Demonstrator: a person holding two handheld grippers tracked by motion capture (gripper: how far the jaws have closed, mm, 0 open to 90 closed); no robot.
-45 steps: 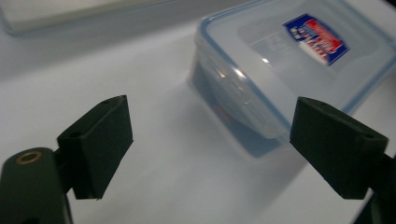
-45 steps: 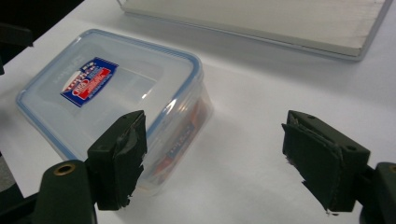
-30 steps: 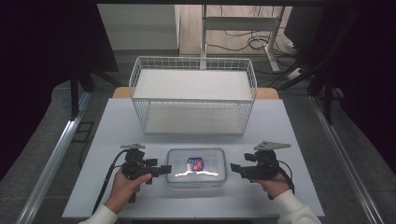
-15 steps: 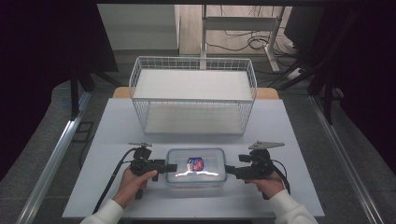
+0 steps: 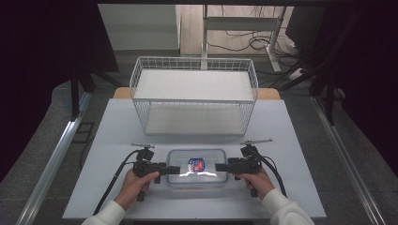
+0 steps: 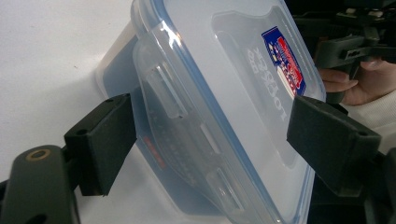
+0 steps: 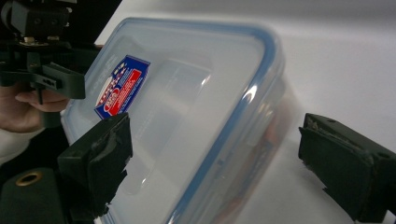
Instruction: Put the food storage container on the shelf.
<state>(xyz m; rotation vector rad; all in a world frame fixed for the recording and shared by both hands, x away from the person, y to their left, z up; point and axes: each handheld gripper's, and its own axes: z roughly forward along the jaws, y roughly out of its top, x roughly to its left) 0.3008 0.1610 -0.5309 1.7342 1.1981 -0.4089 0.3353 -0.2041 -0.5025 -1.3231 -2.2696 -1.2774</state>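
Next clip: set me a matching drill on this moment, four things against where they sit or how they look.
Things:
1. wire basket
2. clear container
3. sticker
4. left tongs

Descriptions:
A. red and blue, on the lid
B. white, at the far side of the table
C. black, jaws astride the container's side latch
D. see-through, lid edged in blue, between the two hands

Pairs: 1-B, 2-D, 3-A, 4-C
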